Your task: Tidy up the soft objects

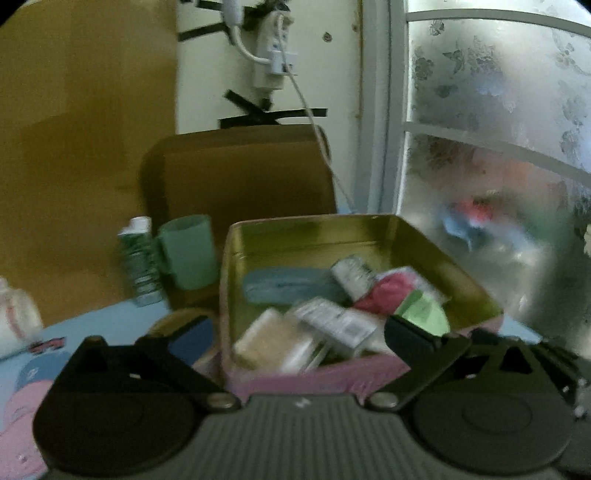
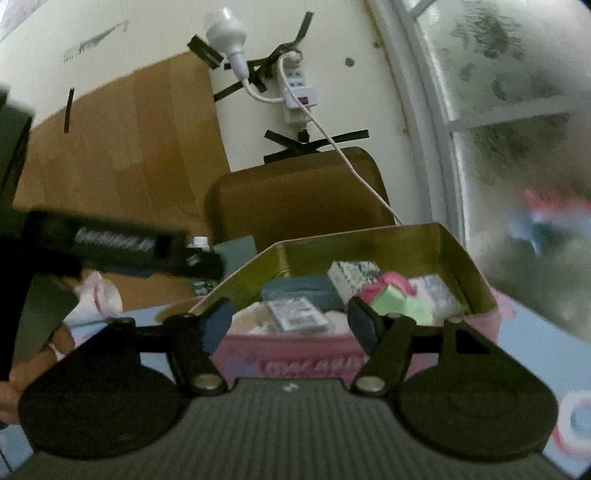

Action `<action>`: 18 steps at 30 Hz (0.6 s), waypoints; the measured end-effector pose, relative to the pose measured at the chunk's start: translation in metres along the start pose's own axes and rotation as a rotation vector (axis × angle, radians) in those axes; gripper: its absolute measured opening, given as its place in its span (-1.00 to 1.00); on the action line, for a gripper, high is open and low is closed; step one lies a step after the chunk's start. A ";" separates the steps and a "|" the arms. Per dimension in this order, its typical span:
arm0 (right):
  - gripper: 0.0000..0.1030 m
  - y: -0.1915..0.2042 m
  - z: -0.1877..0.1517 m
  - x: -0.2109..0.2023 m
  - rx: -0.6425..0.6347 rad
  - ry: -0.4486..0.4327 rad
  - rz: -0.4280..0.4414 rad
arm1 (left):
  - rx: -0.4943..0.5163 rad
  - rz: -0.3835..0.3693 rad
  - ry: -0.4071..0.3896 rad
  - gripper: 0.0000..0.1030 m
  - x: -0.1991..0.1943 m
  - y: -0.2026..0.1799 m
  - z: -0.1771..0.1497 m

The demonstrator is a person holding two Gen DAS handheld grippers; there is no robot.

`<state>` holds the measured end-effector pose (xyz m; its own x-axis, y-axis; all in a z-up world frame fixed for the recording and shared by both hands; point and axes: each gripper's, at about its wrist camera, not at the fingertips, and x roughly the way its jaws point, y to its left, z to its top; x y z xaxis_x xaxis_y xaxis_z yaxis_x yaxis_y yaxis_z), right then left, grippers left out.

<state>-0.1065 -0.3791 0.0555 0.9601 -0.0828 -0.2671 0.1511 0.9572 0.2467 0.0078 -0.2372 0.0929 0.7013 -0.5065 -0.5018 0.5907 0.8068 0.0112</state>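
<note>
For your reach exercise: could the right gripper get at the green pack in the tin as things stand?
Probably yes. The right gripper is open and empty, the tin has no lid, and the green pack lies on top, uncovered, just beyond the near wall.

Behind the table there's a brown chair back [image 1: 240, 173] pushed up close, with cardboard [image 1: 81, 147] leaning on the wall to its left. A white power strip [image 2: 297, 92] is stuck up with black tape, cable [image 2: 351, 158] trailing down over the chair, bare bulb [image 2: 227, 31] plugged in beside it. Green mug [image 1: 190, 251] and a small green-and-white carton [image 1: 140, 258] sit side by side, frosted flowery window [image 1: 498, 129] on the right.
</note>
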 end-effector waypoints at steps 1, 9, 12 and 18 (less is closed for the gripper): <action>0.44 0.002 -0.003 -0.006 0.024 -0.001 -0.005 | -0.004 0.017 0.003 0.99 -0.008 0.003 -0.007; 0.73 0.020 -0.019 -0.037 0.179 0.057 -0.004 | -0.084 0.099 0.090 0.99 -0.047 0.019 -0.052; 0.79 0.027 -0.022 -0.048 0.193 0.070 0.001 | -0.120 0.114 0.123 0.99 -0.055 0.026 -0.065; 0.82 0.036 -0.024 -0.059 0.229 0.094 0.005 | -0.148 0.155 0.126 0.99 -0.071 0.036 -0.081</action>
<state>-0.1630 -0.3330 0.0574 0.9363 -0.0418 -0.3487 0.2064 0.8688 0.4501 -0.0532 -0.1478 0.0591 0.7183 -0.3383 -0.6079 0.4081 0.9126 -0.0257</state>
